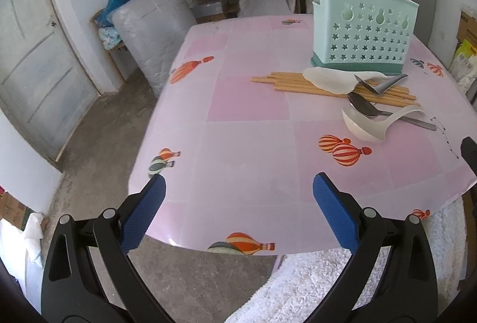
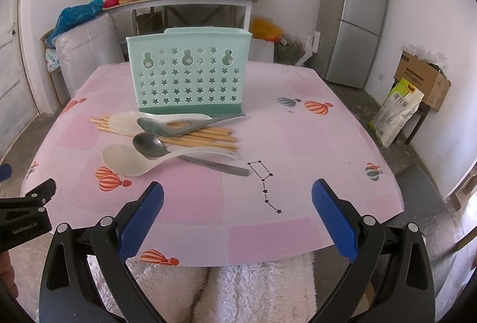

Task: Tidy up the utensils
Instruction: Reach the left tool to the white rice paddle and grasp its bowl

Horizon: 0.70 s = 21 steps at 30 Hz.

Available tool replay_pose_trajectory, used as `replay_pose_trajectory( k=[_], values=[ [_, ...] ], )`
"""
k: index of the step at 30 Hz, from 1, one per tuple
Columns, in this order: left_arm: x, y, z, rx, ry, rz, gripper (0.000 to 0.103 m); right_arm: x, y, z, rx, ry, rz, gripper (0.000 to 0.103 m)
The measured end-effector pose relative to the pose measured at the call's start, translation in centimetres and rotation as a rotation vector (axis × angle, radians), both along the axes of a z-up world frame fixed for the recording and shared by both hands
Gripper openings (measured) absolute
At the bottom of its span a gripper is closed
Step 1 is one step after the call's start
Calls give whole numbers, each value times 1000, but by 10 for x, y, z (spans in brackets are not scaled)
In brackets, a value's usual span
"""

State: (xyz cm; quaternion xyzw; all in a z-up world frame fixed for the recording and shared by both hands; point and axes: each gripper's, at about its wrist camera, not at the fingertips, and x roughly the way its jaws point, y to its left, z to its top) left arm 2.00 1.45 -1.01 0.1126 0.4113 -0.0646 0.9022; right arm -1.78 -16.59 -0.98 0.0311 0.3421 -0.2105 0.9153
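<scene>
Utensils lay heaped on pink table [image 2: 298, 144], ahead of right hand-held gripper [image 2: 237, 217]: bundle of wooden chopsticks [image 2: 205, 135] at bottom, two white plastic rice paddles [image 2: 125, 163], two steel spoons [image 2: 149, 144] crossed over them. Mint-green caddy [image 2: 187, 78], star-perforated, darker green base, stood upright just beyond pile; inside hidden. Right hand-held gripper spread wide, holding nothing. Left hand-held gripper [image 1: 238, 215] likewise wide, empty, pile ahead to its right.

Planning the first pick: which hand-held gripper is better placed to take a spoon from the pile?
Probably right. The right hand-held gripper faces the spoons head-on, open. From the left hand-held gripper, also open, they lie far to its right.
</scene>
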Motion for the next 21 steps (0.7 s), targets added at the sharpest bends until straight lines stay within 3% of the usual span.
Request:
replay_pose_trajectory(
  k=[6, 11, 15, 21],
  values=[
    [18, 4, -2, -115, 24, -67, 96, 7, -1, -13, 13, 21, 4, 97],
    [37, -4, 0, -298, 70, -163, 96, 18, -5, -28, 36, 61, 12, 97],
    [48, -25, -9, -310, 89, -239, 96, 25, -10, -42, 62, 91, 17, 97],
    [62, -61, -36, -227, 113, -316, 96, 30, -17, -58, 78, 118, 19, 97]
  ],
)
